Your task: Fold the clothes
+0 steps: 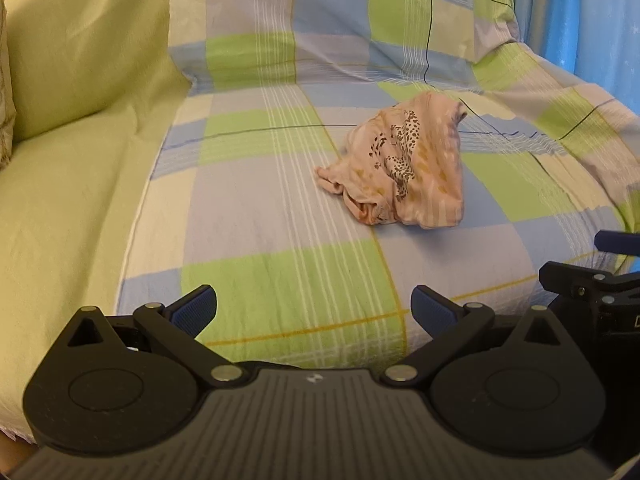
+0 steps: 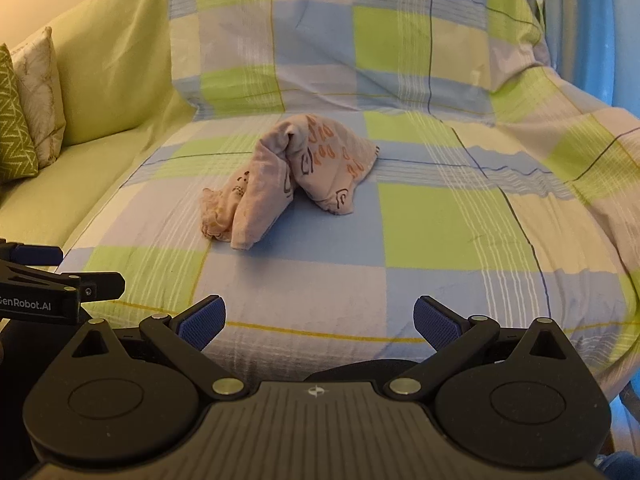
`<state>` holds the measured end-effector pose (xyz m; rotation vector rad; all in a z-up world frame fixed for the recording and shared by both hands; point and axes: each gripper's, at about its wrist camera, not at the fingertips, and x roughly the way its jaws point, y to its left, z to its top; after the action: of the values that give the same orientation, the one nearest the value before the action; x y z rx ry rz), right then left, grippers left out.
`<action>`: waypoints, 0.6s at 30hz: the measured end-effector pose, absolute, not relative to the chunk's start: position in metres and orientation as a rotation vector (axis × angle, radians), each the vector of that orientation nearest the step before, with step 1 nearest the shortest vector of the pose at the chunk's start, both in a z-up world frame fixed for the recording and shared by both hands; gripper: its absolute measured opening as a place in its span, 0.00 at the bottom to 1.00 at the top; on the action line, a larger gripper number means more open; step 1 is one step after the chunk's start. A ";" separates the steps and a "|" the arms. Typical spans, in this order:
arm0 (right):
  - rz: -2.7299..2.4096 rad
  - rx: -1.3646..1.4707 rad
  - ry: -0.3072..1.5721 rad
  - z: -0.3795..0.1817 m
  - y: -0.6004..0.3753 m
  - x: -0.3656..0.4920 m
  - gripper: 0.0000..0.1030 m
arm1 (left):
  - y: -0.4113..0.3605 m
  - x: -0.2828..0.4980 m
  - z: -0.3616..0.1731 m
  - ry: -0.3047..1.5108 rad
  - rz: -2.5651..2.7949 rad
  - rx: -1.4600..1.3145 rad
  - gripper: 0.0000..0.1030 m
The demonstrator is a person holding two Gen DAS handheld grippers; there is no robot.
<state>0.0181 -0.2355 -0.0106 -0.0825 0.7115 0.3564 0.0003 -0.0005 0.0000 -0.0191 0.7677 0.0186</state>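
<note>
A crumpled pale pink garment (image 1: 404, 168) with a spotted animal print lies in a heap on the checked sheet (image 1: 280, 208) that covers the sofa seat. The right wrist view shows the same pink garment (image 2: 288, 176) left of centre, bunched up with orange and black marks. My left gripper (image 1: 314, 312) is open, well short of the garment and to its left, with nothing between its blue pads. Also open and empty, my right gripper (image 2: 320, 322) hovers over the front of the seat, short of the garment. Each gripper appears at the edge of the other's view.
The blue, green and cream checked sheet (image 2: 440, 220) drapes over the seat and backrest. Bare yellow-green sofa (image 1: 72, 184) lies to the left, with two patterned cushions (image 2: 24, 116) at its far left. A blue curtain (image 1: 592, 20) hangs at the right.
</note>
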 end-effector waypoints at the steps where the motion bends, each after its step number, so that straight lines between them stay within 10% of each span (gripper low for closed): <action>1: 0.358 -0.077 0.710 -0.011 -0.235 0.019 1.00 | -0.002 0.001 0.000 0.762 0.023 -0.015 0.99; 18: 0.374 -0.025 0.703 -0.010 -0.238 0.021 1.00 | -0.001 -0.010 0.001 0.693 0.022 -0.019 0.99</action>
<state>0.0205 -0.2377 -0.0097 -0.0250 0.7029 0.3736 -0.0097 -0.0009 0.0007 -0.0192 0.6929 0.0225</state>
